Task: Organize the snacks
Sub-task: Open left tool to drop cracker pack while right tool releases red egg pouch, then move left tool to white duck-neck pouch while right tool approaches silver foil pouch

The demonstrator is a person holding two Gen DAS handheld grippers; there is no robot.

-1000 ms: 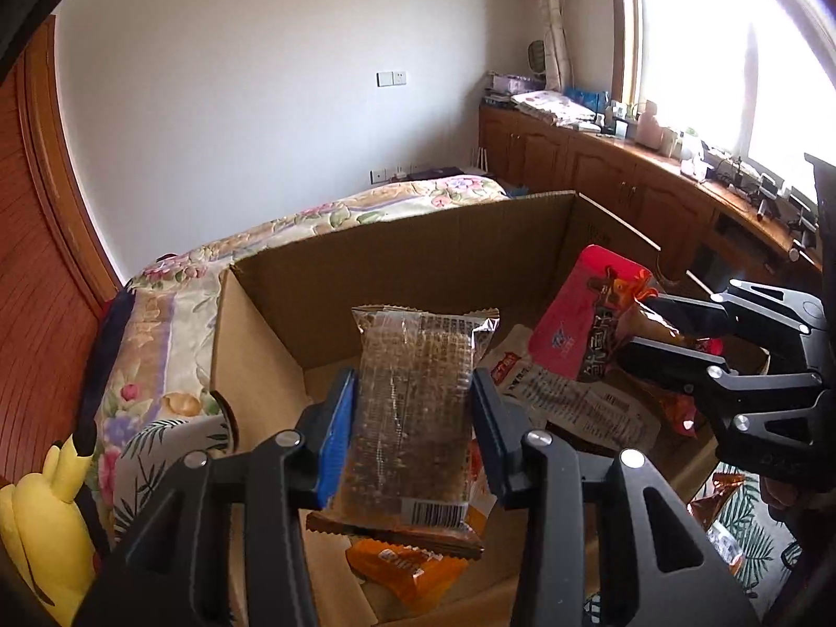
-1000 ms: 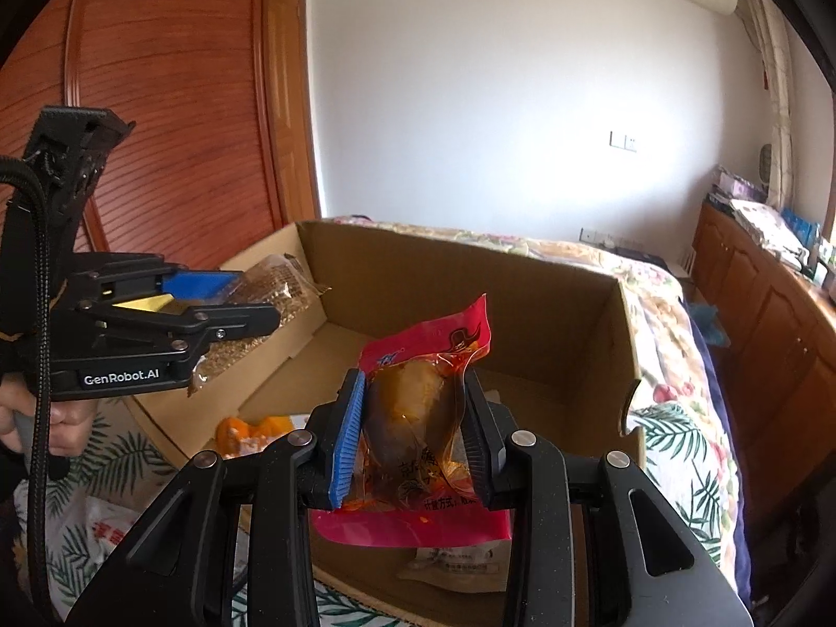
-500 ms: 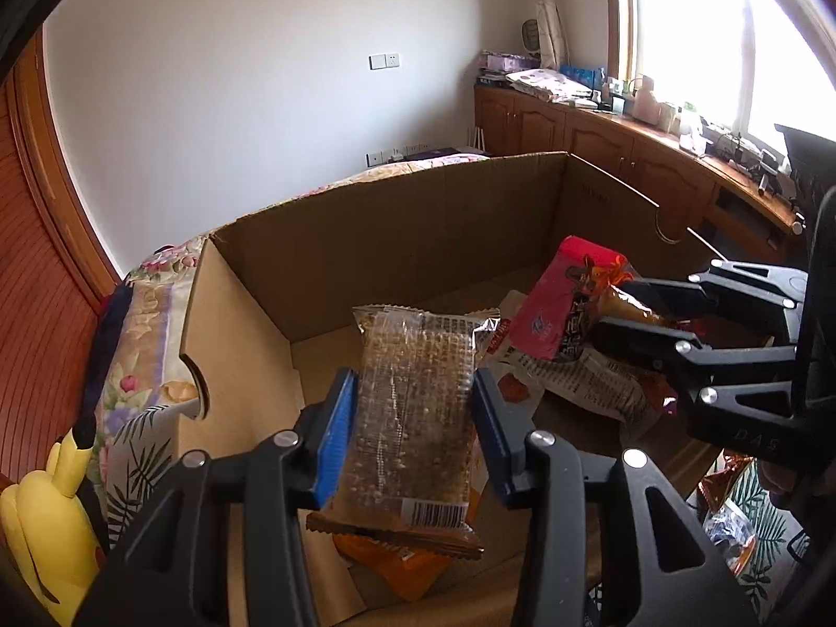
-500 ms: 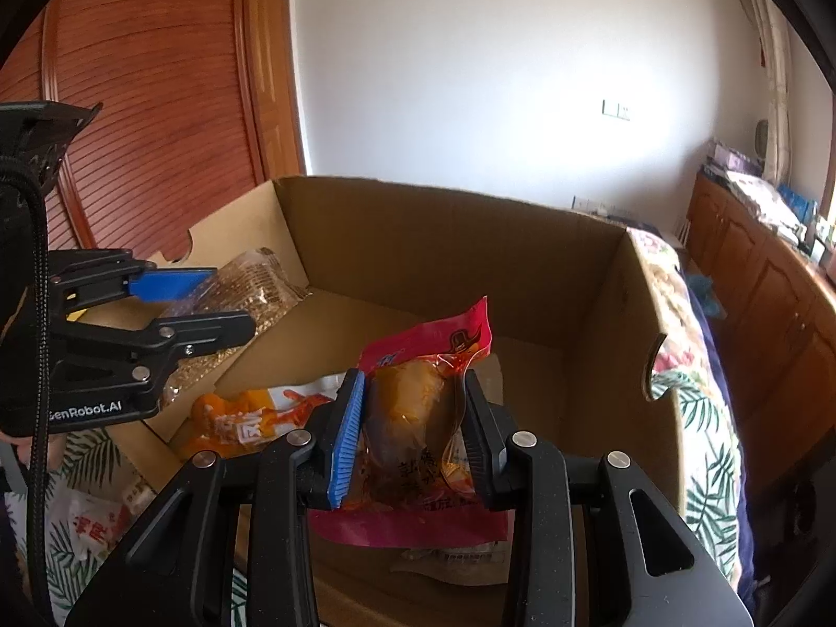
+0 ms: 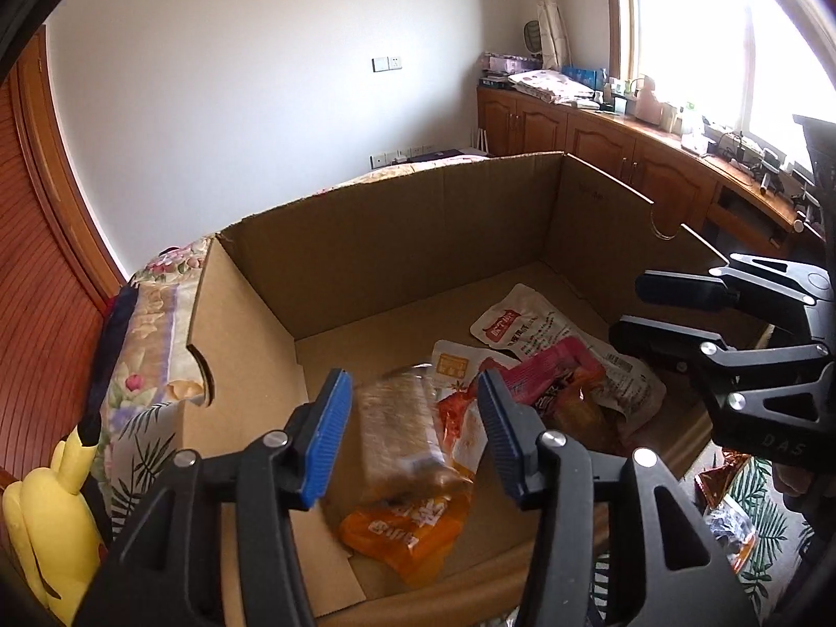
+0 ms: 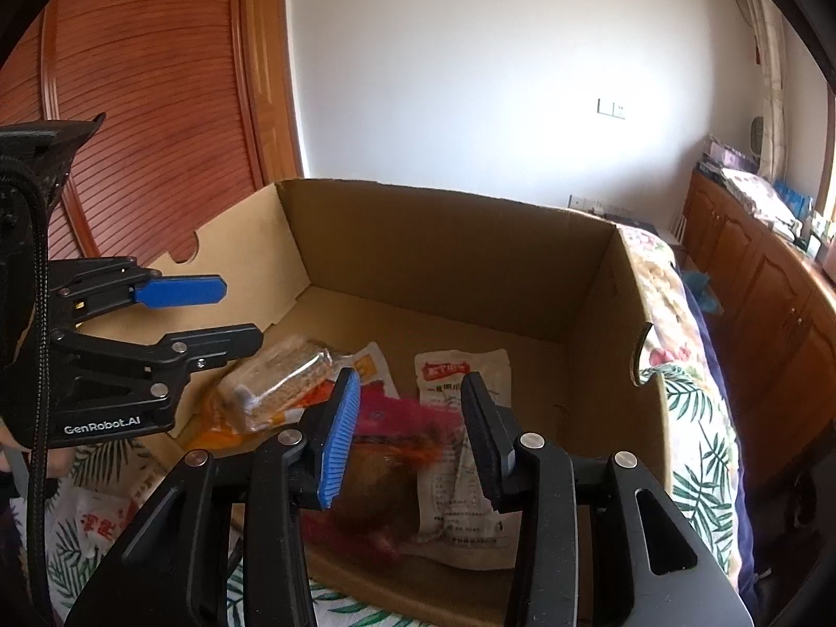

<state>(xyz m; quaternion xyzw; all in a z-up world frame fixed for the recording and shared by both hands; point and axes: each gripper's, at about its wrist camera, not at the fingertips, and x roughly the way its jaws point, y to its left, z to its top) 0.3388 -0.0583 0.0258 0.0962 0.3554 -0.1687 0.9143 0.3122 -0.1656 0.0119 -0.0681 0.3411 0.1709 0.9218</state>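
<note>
Left wrist view: the left gripper [image 5: 410,431] has its jaws spreading, and the clear packet of brown snack bar [image 5: 399,431] that they pinched upright a second ago now lies blurred between and below them, touching neither blue pad, on the floor of the cardboard box [image 5: 397,240]. Just under the bar's near end sits an orange packet [image 5: 405,530]. Beyond the right jaw lies a red-and-white sachet [image 5: 460,407], then the pink pouch [image 5: 554,373], and farther off a white packet with a red label [image 5: 522,326]. To the right of these jaws the right gripper [image 5: 648,308] reaches over the box's side wall, its fingers parted with nothing between them in this view; half a second ago the pink pouch was clamped there. Left of the jaws, outside the box, stand a yellow plush toy [image 5: 47,517] and the floral bedspread [image 5: 146,339].

Right wrist view: the right gripper [image 6: 410,436] is also opening its jaws. The pink pouch [image 6: 386,465], held upright a second earlier, now shows as a blur low between them, clear of the pads, down in the box [image 6: 460,256]. Beyond the right jaw lies the white packet [image 6: 462,371]; beyond the left jaw the snack bar [image 6: 282,384] rests on the orange packet [image 6: 219,433], beneath the left gripper [image 6: 230,313], whose fingers stand apart and empty.
</note>
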